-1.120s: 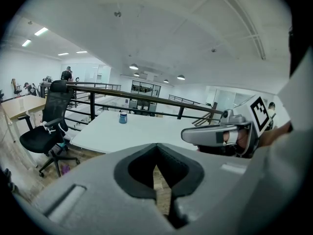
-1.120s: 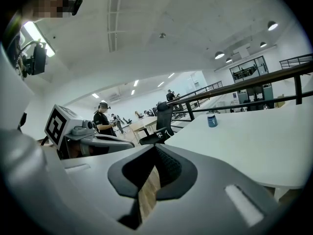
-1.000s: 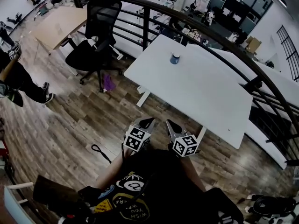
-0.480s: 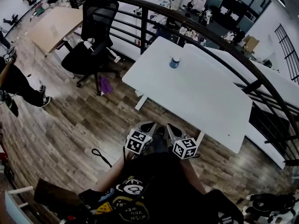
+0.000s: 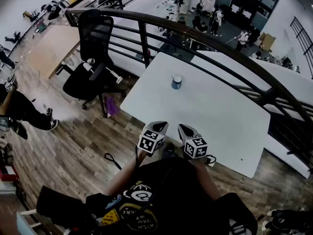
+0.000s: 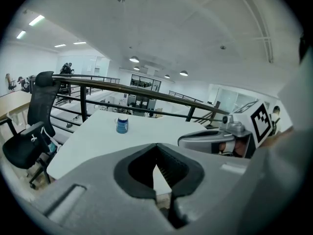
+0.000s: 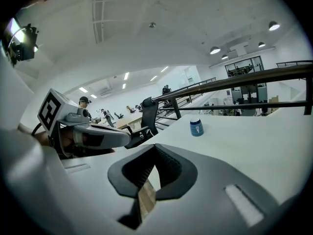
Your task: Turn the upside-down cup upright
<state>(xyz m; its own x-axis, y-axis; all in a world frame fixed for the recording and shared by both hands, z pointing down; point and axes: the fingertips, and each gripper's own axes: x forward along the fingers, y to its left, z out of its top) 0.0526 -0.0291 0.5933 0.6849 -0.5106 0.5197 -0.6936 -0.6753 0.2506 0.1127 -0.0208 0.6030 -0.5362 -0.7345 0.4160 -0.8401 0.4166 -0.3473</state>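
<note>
- Two grippers, and both were clamped tight with nothing in them. The left gripper (image 6: 156,148) had its dark ribbed pads pressed together at the tips.
- Same deal on the right gripper (image 7: 155,148): jaws fully closed on empty air, touching nothing.
- They hung side by side right at the near edge of the white table (image 5: 220,111). The tips were aimed across it, and each had its black-and-white marker cube at the back.
- The cup (image 5: 176,82) sat well apart from both, over toward the far side by the dark railing (image 5: 234,53). It was upside down, blue body with the white base facing up.
- There was a small pale mark on the cup's side, but it was too tiny to read.
- The only writing I could make out was yellow print on the person's black shirt (image 5: 146,190), something like "WISH YOU WE".
</note>
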